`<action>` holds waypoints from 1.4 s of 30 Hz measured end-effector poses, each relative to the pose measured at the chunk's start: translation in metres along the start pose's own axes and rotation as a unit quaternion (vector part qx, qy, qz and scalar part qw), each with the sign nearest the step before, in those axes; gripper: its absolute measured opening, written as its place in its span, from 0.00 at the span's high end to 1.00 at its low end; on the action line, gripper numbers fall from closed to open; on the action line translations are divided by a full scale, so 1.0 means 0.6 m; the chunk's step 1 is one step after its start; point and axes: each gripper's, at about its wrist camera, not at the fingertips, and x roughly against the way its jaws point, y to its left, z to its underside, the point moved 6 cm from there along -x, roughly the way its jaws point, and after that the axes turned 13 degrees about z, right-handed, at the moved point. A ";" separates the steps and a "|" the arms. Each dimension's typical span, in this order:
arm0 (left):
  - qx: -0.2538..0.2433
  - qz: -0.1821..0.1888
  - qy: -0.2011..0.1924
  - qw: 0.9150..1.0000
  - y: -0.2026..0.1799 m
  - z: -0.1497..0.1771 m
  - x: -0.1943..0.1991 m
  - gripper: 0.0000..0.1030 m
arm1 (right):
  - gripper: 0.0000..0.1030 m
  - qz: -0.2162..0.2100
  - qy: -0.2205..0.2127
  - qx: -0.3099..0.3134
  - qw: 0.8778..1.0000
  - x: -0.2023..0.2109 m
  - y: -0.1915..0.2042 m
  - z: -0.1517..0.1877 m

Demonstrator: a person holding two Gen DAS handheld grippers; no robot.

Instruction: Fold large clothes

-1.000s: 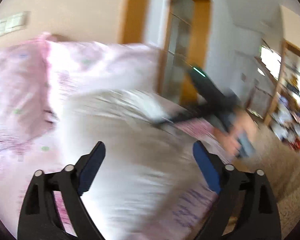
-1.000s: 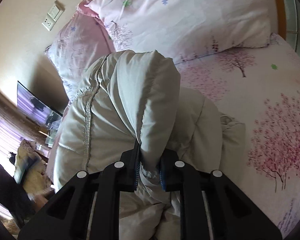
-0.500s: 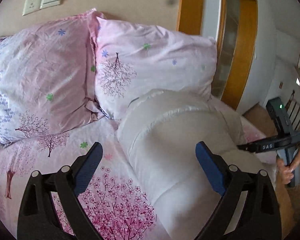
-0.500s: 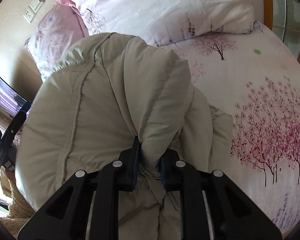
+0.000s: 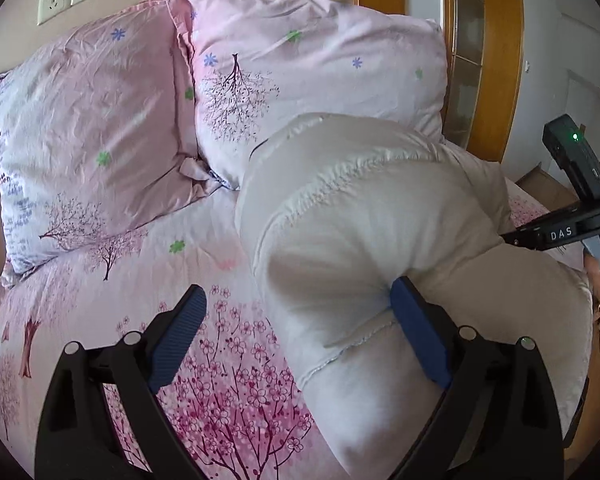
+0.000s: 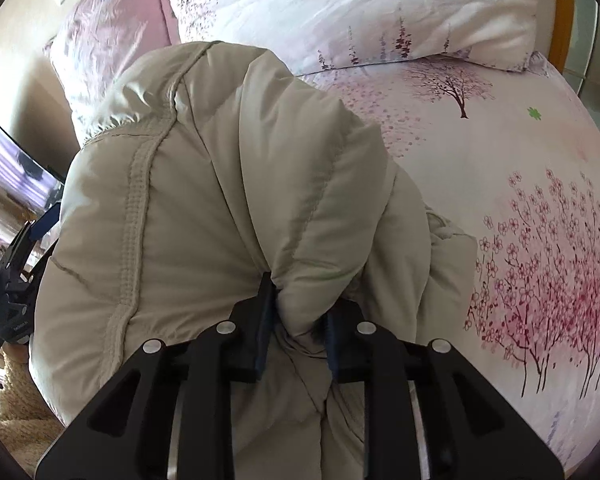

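Observation:
A puffy beige padded jacket (image 5: pixel 364 240) lies bunched on the bed, its top end near the right pillow. My left gripper (image 5: pixel 300 328) is open; its right finger (image 5: pixel 416 332) presses against the jacket's lower fold, its left finger over the sheet. My right gripper (image 6: pixel 298 320) is shut on a thick fold of the jacket (image 6: pixel 228 200) and holds it raised. The right gripper's body also shows in the left wrist view (image 5: pixel 576 200) at the far right. The left gripper shows at the left edge of the right wrist view (image 6: pixel 16 272).
The bed sheet (image 5: pixel 112 280) is pink with tree and blossom prints. Two pink pillows (image 5: pixel 88 120) (image 5: pixel 320 64) lean on the wall at the head. A wooden door frame (image 5: pixel 496 52) stands to the right. A screen (image 6: pixel 16 172) stands beside the bed.
My left gripper has swung from a blurred view to face the pillows and come close against the jacket. My right gripper has kept its hold and moved nearer the jacket's bulk.

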 end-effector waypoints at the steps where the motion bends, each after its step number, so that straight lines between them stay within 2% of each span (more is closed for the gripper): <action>1: 0.004 0.002 0.000 1.000 0.001 0.002 -0.001 0.08 | 0.79 -0.002 0.001 0.000 1.000 -0.001 -0.001 0.001; 4: 0.001 0.002 0.000 1.000 0.002 0.005 -0.003 0.08 | 0.78 -0.013 0.006 -0.006 1.000 -0.006 -0.006 0.000; 9: -0.015 -0.018 -0.005 1.000 -0.005 0.007 -0.004 0.08 | 0.77 -0.021 -0.001 -0.019 1.000 -0.005 -0.011 0.003; 13: -0.017 -0.017 0.005 1.000 -0.003 0.011 -0.008 0.08 | 0.66 0.000 -0.017 -0.036 0.999 0.034 -0.022 0.014; 15: -0.019 -0.017 0.007 1.000 -0.001 0.012 -0.009 0.08 | 0.57 0.018 -0.042 -0.049 0.998 0.067 -0.031 0.023; 19: -0.016 -0.013 0.011 1.000 0.001 0.013 -0.013 0.08 | 0.57 0.040 -0.117 -0.058 0.991 0.133 -0.035 0.040; 21: -0.016 -0.012 0.012 1.000 0.001 0.014 -0.015 0.08 | 0.57 0.039 -0.139 -0.046 0.988 0.151 -0.023 0.055; 26: -0.013 -0.012 0.011 1.000 0.001 0.015 -0.015 0.08 | 0.58 0.044 -0.138 -0.028 0.989 0.142 0.007 0.081; 30: -0.010 -0.011 0.009 1.000 0.001 0.016 -0.014 0.08 | 0.58 0.051 -0.126 -0.036 0.990 0.117 0.001 0.097; 35: -0.010 -0.010 0.007 1.000 -0.005 0.018 -0.013 0.08 | 0.56 0.028 -0.108 -0.059 0.992 0.077 -0.004 0.120; 42: -0.008 -0.012 0.004 1.000 -0.012 0.025 -0.012 0.08 | 0.54 0.012 -0.125 -0.077 0.989 0.057 -0.011 0.144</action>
